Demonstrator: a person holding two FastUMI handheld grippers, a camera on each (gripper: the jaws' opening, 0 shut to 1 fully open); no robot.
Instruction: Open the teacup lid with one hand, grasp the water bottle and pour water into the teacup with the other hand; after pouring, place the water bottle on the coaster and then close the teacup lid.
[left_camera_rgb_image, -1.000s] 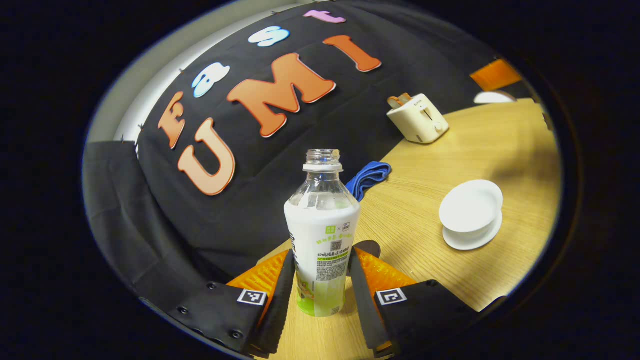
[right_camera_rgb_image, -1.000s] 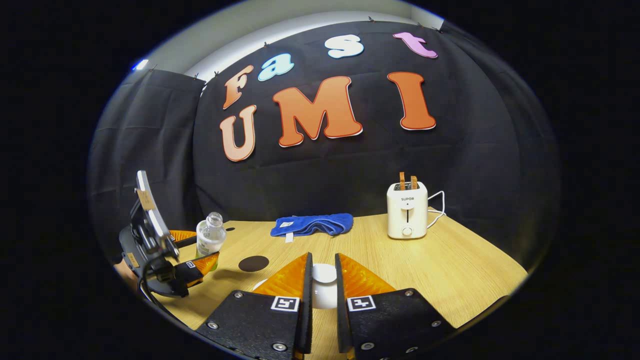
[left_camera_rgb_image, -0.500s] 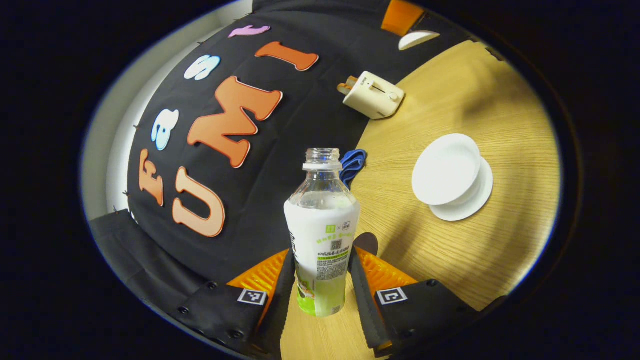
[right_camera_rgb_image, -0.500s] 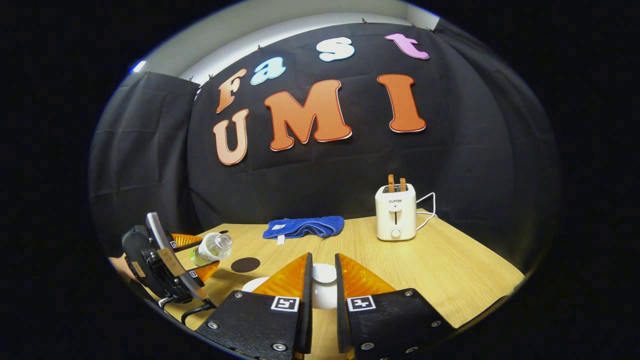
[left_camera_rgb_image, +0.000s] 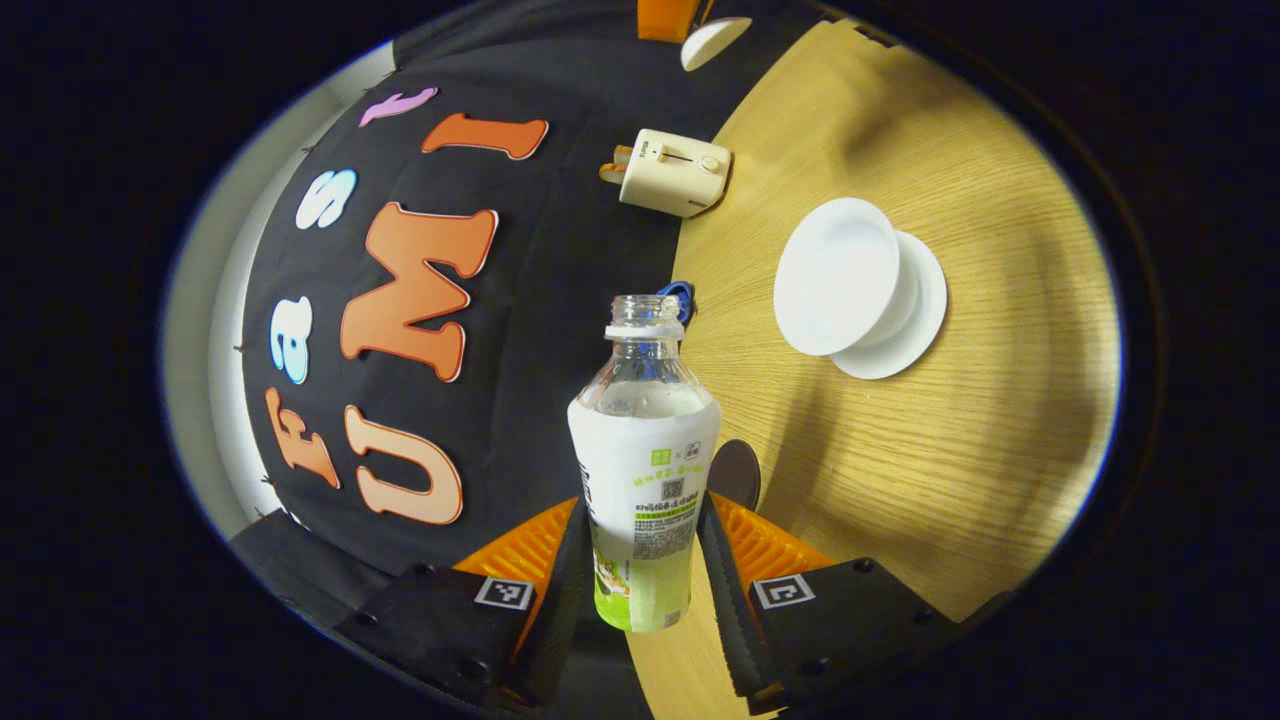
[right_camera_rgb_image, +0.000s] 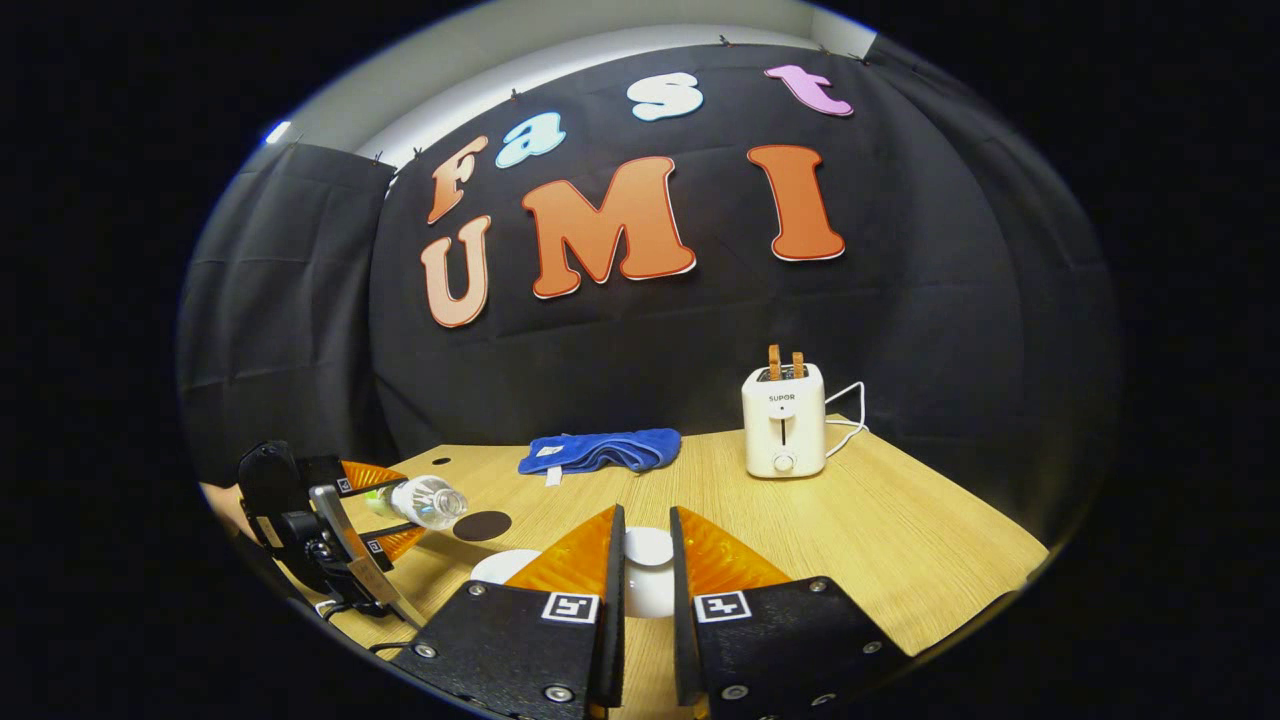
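Tipped further, water bottle in left tool — teacup contents unclear.

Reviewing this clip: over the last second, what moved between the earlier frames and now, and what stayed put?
The left gripper has tipped the uncapped clear plastic water bottle from upright to nearly lying flat, mouth toward the open white teacup. No water is visibly leaving it yet. The right gripper stayed clamped on the white lid, held off the cup. The round dark coaster, blue cloth and cream toaster did not move.
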